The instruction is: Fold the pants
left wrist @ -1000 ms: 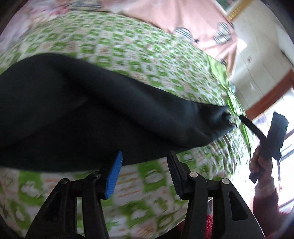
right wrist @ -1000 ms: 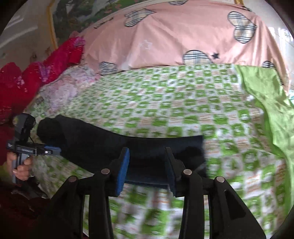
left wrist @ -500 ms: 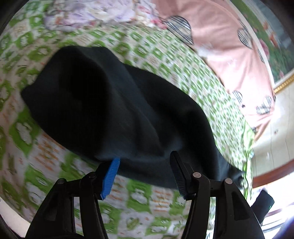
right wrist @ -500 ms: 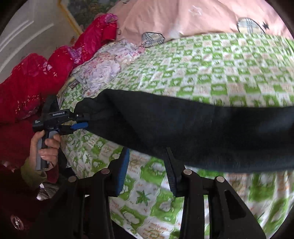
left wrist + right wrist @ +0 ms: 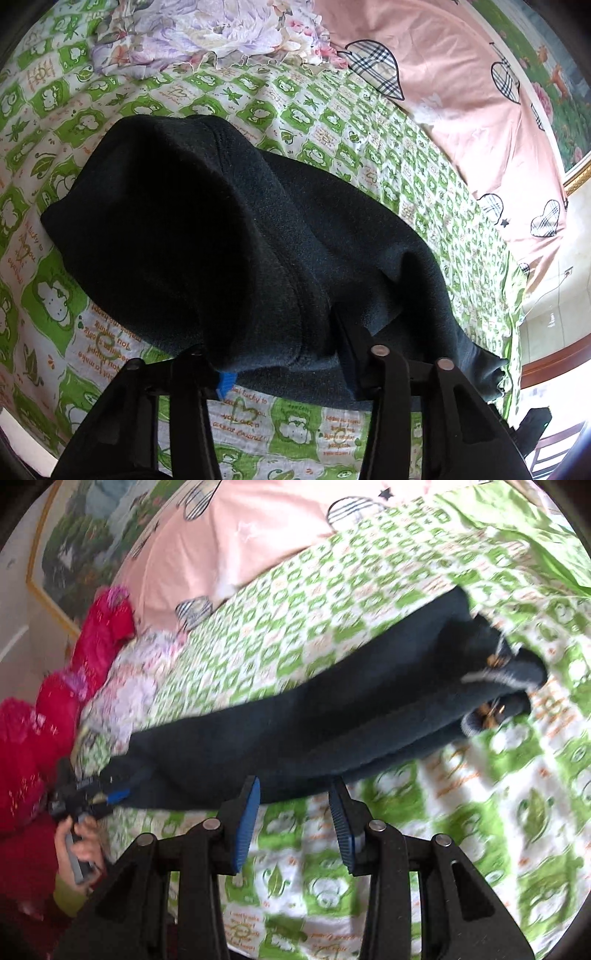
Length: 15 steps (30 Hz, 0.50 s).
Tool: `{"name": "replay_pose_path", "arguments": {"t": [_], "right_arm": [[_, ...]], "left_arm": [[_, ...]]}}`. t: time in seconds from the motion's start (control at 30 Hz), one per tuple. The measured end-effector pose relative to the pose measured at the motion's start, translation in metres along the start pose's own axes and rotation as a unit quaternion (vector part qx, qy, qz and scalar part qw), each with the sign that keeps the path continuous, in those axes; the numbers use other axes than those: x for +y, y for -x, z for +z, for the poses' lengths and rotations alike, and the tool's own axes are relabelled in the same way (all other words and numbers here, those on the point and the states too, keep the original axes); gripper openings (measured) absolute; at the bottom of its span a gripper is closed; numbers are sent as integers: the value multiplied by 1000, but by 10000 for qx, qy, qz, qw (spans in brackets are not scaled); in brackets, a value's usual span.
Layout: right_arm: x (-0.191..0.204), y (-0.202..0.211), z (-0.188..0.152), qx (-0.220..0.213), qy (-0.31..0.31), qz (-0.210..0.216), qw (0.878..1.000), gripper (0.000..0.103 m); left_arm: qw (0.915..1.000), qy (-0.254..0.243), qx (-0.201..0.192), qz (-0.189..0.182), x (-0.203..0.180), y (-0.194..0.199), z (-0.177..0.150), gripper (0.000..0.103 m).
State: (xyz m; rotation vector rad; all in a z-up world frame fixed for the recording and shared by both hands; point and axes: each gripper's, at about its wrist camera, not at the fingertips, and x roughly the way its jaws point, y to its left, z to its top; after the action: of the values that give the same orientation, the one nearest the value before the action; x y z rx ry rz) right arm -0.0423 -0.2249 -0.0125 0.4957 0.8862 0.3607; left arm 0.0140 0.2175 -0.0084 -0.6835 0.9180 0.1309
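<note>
Black pants (image 5: 229, 236) lie as a long folded strip on the green-and-white bedsheet (image 5: 325, 133). My left gripper (image 5: 280, 354) is closing on their near edge. The thick cloth bunches between the jaws and drapes over the fingertips, leaving only a bit of blue pad (image 5: 226, 384) showing. In the right wrist view the pants (image 5: 332, 716) run from lower left to upper right. There my left gripper (image 5: 110, 796) bites their left end, with a hand (image 5: 79, 845) on its handle. My right gripper (image 5: 294, 786) stands open at the pants' near edge, nothing between its fingers.
A pink quilt with plaid hearts (image 5: 461, 92) lies along the far side of the bed. A floral cloth (image 5: 207, 33) and red bedding (image 5: 33, 731) sit at the head end. The sheet's loose green border (image 5: 535, 528) lies at the far right. Floor and a wooden frame (image 5: 554, 354) lie past the bed.
The left gripper swept along to the pants' end, pushed onto its edge and narrowed its jaws over the cloth. The right gripper rolled and sank toward the sheet with its jaws unchanged.
</note>
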Motion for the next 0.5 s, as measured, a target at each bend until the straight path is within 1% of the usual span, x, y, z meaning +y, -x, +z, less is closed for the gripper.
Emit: {"name": "replay_pose_path", "arguments": {"t": [0.07, 0.13, 0.17, 0.2, 0.23, 0.3, 0.33, 0.43, 0.5], "right_arm": [[-5, -2, 3, -78, -189, 24, 9998, 40], [-9, -7, 5, -26, -293, -57, 9996, 40], [-12, -10, 6, 9, -352, -103, 9993, 37], [-13, -12, 7, 12, -380, -97, 9992, 29], [-13, -15, 7, 18, -367, -135, 9992, 11], [-8, -16, 13, -19, -243, -226, 9994, 8], [-5, -13, 18, -126, -140, -224, 9996, 7], [7, 1, 38, -494, 136, -263, 9983, 7], [10, 12, 51, -736, 166, -193, 9970, 7]], "left_arm": [[10000, -46, 15, -11, 0, -2, 1, 29], [9999, -128, 6, -33, 0, -3, 2, 24], [9999, -164, 10, -34, 0, -3, 2, 22], [9997, -227, 13, -50, -1, -5, 3, 19], [9996, -280, 16, -63, -2, -6, 4, 17], [9989, -446, 39, -101, -5, -5, 9, 13], [9982, -581, 3, -163, -8, -2, 15, 13], [9932, -1065, -311, -338, -20, 25, 40, 13], [9901, -1268, -513, -316, -23, 41, 53, 12]]}}
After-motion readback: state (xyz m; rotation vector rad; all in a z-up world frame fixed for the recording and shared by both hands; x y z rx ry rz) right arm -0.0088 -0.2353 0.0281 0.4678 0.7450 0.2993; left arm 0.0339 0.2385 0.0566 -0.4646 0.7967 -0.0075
